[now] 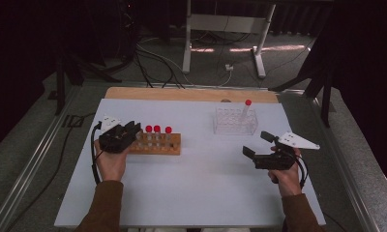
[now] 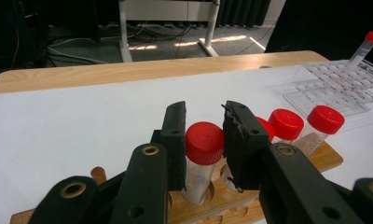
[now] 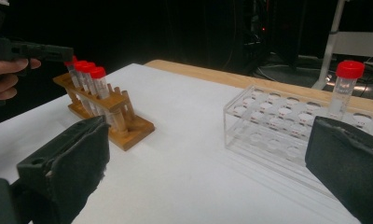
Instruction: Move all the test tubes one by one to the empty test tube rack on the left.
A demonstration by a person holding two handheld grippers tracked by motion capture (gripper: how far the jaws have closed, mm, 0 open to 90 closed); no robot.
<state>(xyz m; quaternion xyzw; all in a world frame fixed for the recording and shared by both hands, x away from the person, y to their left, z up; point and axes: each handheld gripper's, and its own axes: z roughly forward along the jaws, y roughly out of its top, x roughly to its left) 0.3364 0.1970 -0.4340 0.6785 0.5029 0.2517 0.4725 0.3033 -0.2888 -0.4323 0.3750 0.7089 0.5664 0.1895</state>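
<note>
Now, on the left side of the white table (image 1: 182, 193), the left gripper (image 2: 204, 135) sits over the near end of a wooden rack (image 1: 174, 145). Its two black jaws are squeezed onto a tube with a red cap (image 2: 204, 142). One jaw presses on each side of the tube, just under the cap. That tube stands up straight in its hole in the wooden rack, at the end of the row closest to the person's left hand (image 1: 112, 163).

Next to it, three more red-capped tubes (image 1: 157, 129) stand in the same rack, all in a line. In the left gripper view they peek out from behind the right jaw.

Further to the right and a bit farther back is a clear plastic rack (image 1: 235, 126). One tube with a red cap (image 1: 245, 109) stands in it, leaning a little. The two racks are well apart from each other.

Over on the right side, the right gripper (image 1: 258, 144) hangs above the table in the person's right hand (image 1: 284, 175). Its jaws are wide apart and nothing is between them. It points toward the middle of the table, near the clear rack but not touching it.
</note>
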